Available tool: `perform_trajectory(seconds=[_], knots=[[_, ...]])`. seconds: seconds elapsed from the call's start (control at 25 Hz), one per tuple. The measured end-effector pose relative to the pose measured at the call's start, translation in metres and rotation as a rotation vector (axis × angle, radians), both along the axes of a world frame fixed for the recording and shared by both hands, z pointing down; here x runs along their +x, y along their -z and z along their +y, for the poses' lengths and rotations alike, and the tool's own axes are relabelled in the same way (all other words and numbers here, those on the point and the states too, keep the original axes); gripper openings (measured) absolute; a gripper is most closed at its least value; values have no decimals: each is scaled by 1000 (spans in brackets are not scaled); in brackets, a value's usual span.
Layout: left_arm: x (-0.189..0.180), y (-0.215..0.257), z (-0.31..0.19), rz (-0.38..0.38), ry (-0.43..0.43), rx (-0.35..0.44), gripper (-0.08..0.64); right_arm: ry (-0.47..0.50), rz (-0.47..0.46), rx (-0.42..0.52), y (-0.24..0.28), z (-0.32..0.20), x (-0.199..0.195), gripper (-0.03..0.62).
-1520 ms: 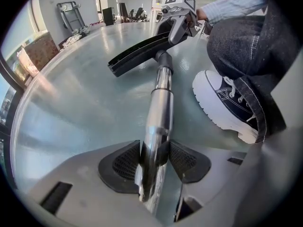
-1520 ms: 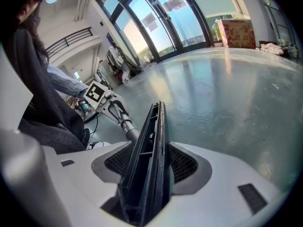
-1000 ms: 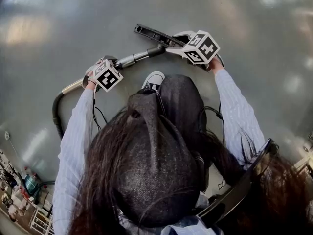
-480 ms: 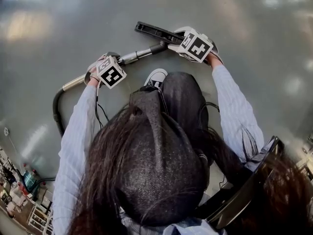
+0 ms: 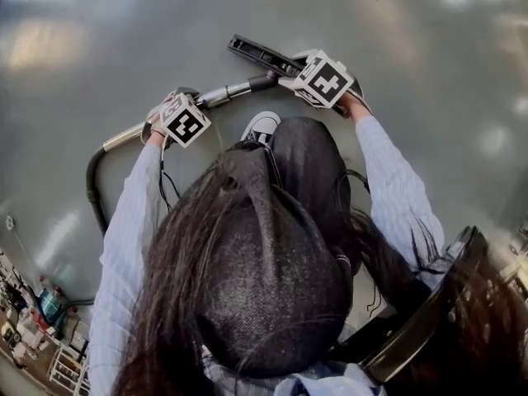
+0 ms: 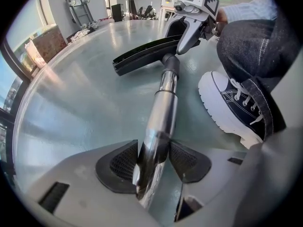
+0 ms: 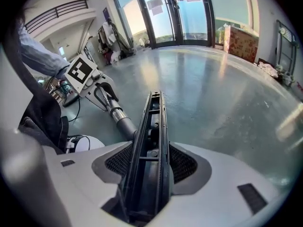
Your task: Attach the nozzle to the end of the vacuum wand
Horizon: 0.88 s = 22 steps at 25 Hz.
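Chrome metal, the wand (image 6: 163,112) runs from the bottom centre of the left gripper view up to the middle. There its dark collar meets the neck of the black nozzle (image 6: 142,56), which lies aslant just above the glossy grey floor (image 6: 71,103). The left tool (image 6: 154,162) is clamped narrow on the tube, with both ribbed pads pressed against it. The right tool (image 7: 149,167) stands fairly wide, its pads bearing on the two long sides of the nozzle head, which runs lengthwise between them. Collar and neck look joined, but no view shows whether the joint is fully seated. The step probably calls for pushing the two tools toward each other straight along the tube's line, since a skewed push would likely jam the neck. The nozzle's wide grip gives leverage for a small twist, while the smooth tube could slip in the left pads if pushed hard. The person's dark shoe (image 6: 232,103) is at the right of the left gripper view, just beside the wand, and a bent knee (image 6: 255,37) is above it, near the right tool. Both crowd that side. The black hose (image 5: 91,192) curls away at the left of the head view and may drag on the tube. Glass doors (image 7: 180,13) and a cardboard box (image 7: 241,39) at the top of the right gripper view are well apart and no hindrance.
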State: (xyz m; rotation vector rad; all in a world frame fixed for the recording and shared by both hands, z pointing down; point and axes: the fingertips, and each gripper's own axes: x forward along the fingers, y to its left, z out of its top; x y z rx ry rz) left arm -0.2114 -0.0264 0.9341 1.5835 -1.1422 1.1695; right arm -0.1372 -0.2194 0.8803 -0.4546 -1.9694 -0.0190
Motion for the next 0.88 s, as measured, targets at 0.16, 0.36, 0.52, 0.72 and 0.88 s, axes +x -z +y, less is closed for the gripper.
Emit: perform_trajectory(seconds=[0.16,0.36,0.52,0.72,0.88], knots=[[4,-4,0,-8,32,4,192,-7,9,-9,-7,0,6,241],[-1,-2,1,-89,43,55,193,-52,-12,7,-2,-12,15,242],[-5,7,4,-175,51,93,192,-110,-46,-11,13,-22,35,242],[-13,43,3,-158,208,217,190,-220,-139,-63,45,-26,49,242],[-25,73,-8,-63,405,343,189,-333,-249,-119,65,-24,39,241]])
